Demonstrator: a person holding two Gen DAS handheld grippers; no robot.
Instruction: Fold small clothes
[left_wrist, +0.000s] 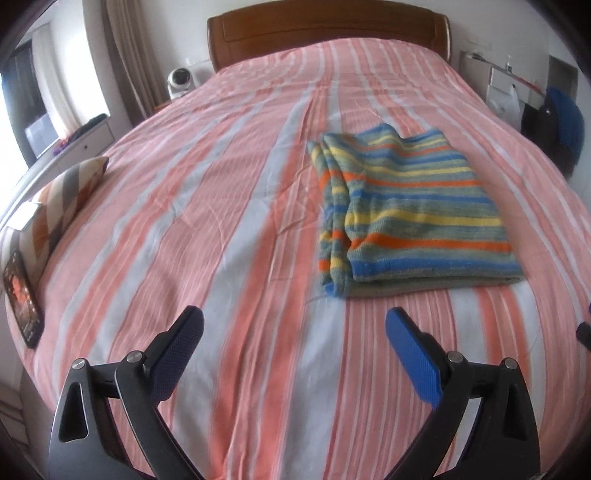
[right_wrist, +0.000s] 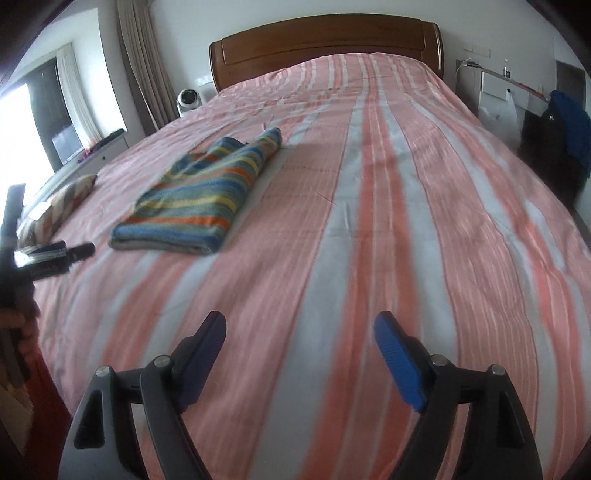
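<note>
A small striped knit garment (left_wrist: 410, 214), in blue, yellow, orange and grey-green, lies folded flat on the bed (left_wrist: 221, 221). It also shows in the right wrist view (right_wrist: 199, 199), at the left. My left gripper (left_wrist: 294, 323) is open and empty, held above the sheet, near and left of the garment's near edge. My right gripper (right_wrist: 300, 326) is open and empty, above the bare sheet well to the right of the garment. The left gripper (right_wrist: 55, 254) also shows at the left edge of the right wrist view.
The bed has a pink and grey striped cover and a wooden headboard (left_wrist: 328, 33). A patterned pillow (left_wrist: 66, 195) and a dark phone (left_wrist: 22, 299) lie at the left edge. A white fan (left_wrist: 181, 83) stands beside the headboard. A chair with blue cloth (left_wrist: 561, 118) is at the right.
</note>
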